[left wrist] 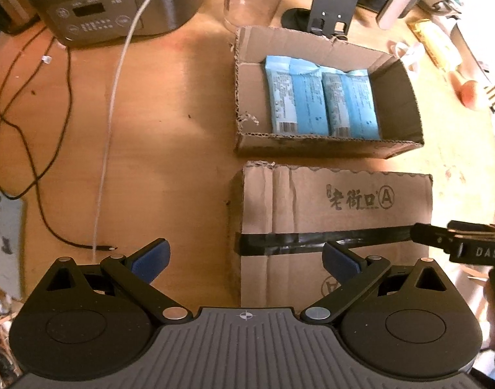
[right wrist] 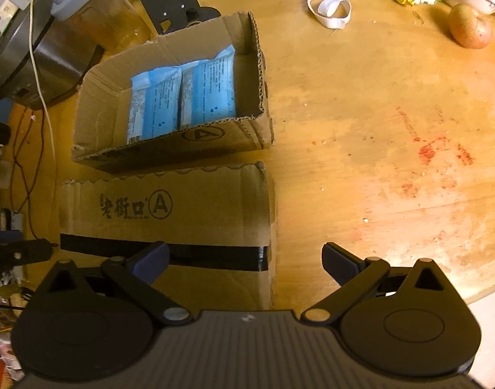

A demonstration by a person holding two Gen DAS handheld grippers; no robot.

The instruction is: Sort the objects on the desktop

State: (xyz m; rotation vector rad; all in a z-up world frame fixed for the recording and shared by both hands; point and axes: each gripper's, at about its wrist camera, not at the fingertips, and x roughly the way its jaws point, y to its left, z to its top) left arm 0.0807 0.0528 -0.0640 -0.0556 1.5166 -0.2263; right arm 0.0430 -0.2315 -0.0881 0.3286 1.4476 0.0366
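The round wooden table [right wrist: 361, 123] carries two cardboard boxes set close together, one behind the other. The nearer box [left wrist: 335, 214] lies with a printed, black-taped face up; the farther open box [left wrist: 244, 97] holds two blue packets [left wrist: 322, 100] side by side, lying flat with their long axes running from the near wall to the far wall. Behind the boxes stand a steel appliance [left wrist: 101, 3] with a control panel and a clear jug [right wrist: 95, 13] with a grey lid. The left gripper [left wrist: 246, 261] hovers over the taped box's left edge, jaws spread wide and empty. The right gripper [right wrist: 246, 261] hovers over that box's right edge, likewise released. An apple [right wrist: 469, 26] and a white elastic loop [right wrist: 332, 3] lie far right.
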